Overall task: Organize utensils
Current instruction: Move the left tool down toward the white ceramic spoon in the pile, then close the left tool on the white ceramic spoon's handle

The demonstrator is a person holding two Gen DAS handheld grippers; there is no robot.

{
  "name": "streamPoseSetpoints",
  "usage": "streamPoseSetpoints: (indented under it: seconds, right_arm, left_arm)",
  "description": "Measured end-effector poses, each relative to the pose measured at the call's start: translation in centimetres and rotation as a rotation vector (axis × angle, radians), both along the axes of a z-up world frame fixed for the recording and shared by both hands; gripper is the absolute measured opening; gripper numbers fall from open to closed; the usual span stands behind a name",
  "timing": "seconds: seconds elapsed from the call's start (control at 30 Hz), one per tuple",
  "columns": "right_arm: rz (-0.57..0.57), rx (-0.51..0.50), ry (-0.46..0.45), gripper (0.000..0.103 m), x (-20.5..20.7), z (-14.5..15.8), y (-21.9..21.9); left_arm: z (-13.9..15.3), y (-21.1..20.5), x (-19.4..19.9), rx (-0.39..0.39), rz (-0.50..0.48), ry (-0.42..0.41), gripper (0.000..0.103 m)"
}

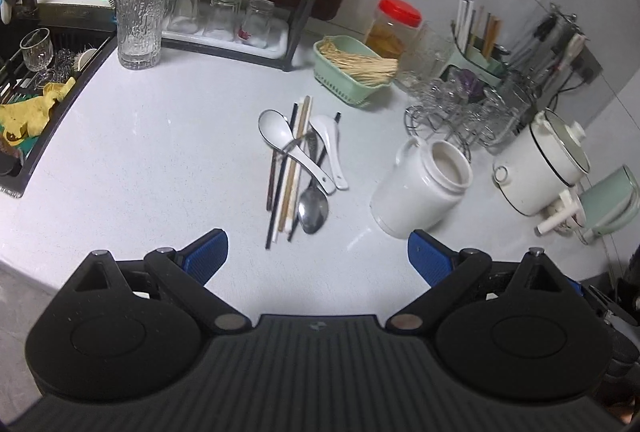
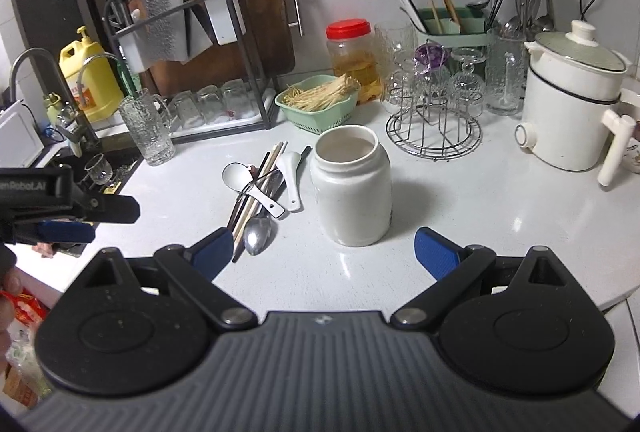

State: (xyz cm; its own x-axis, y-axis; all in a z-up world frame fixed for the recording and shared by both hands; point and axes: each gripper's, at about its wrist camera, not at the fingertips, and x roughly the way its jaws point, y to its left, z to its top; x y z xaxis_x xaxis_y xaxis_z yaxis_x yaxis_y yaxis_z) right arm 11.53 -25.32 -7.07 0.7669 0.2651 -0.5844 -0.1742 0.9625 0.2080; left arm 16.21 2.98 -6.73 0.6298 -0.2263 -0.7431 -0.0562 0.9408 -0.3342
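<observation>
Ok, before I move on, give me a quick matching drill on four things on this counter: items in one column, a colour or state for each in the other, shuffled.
Items:
1. white jar
2. metal spoon
3. plastic jar by the wall
4. green basket

States:
A. red lid on
B. lying at the near end of the utensil pile
C. upright, lid off
D. holding pale thin sticks

Pairs: 1-C, 2-B, 3-A, 4-D

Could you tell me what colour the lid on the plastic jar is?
Red lid, clearest in the right wrist view.
</observation>
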Motion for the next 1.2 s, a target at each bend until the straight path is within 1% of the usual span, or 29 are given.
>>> streamPoseSetpoints:
  seconds: [0.1, 0.17, 0.2, 0.27, 0.37, 0.5, 0.73, 0.8, 0.87, 0.93, 1.0, 1.1, 1.2]
  right_arm:
    - [0.023, -0.028, 0.019, 0.098, 1.6, 0.0, 0.5]
    - [0.014, -0.023, 0.028, 0.098, 2.3, 0.3, 0.5]
    - [0.014, -0.012, 0.031, 0.098, 2.7, 0.3, 0.3]
    - [0.021, -0.027, 0.034, 0.098, 3.4, 0.2, 0.4]
    - [0.03, -0.067, 0.042, 0.098, 4.7, -0.3, 0.9]
    - [0.022, -0.085, 0.066, 0.098, 6.6, -1.2, 1.3]
    - [0.008, -0.115, 0.084, 0.098, 9.7, -2.7, 2.2]
    - [0.003, -0.126, 0.088, 0.098, 10.7, -3.2, 2.4]
    - [0.003, -0.168, 0.086, 0.098, 11.7, -3.8, 3.1]
    - [0.012, -0.192, 0.098, 0.098, 12.7, -4.5, 3.5]
    - [0.023, -0.19, 0.109, 0.098, 13.6, -5.1, 3.7]
    - [0.017, -0.216, 0.112, 0.098, 14.4, -5.7, 4.2]
    - [0.008, -0.236, 0.116, 0.098, 15.1, -6.2, 4.6]
  left_arm:
    - [0.0, 0.6, 2.1, 0.007, -0.005, 0.026, 0.097]
    - [0.5, 0.9, 3.1, -0.018, -0.015, 0.006, 0.097]
    - [0.7, 1.0, 3.7, -0.023, -0.019, 0.001, 0.097]
    - [0.5, 1.1, 5.1, -0.023, -0.024, 0.004, 0.097]
    - [-0.4, 1.1, 6.8, -0.017, -0.043, 0.012, 0.096]
    - [-1.5, 1.3, 8.9, 0.001, -0.063, 0.018, 0.094]
    - [-3.6, 2.6, 12.1, -0.016, -0.062, 0.035, 0.089]
    - [-4.2, 3.2, 13.3, -0.02, -0.055, 0.034, 0.083]
    - [-4.9, 3.7, 14.4, -0.018, -0.05, 0.034, 0.079]
    - [-5.8, 4.4, 15.6, -0.018, -0.039, 0.047, 0.073]
    - [-6.7, 5.1, 16.8, -0.04, -0.027, 0.056, 0.067]
    - [-8.3, 5.9, 18.4, -0.066, -0.021, 0.062, 0.058]
    - [-10.1, 6.2, 20.1, -0.091, -0.018, 0.087, 0.052]
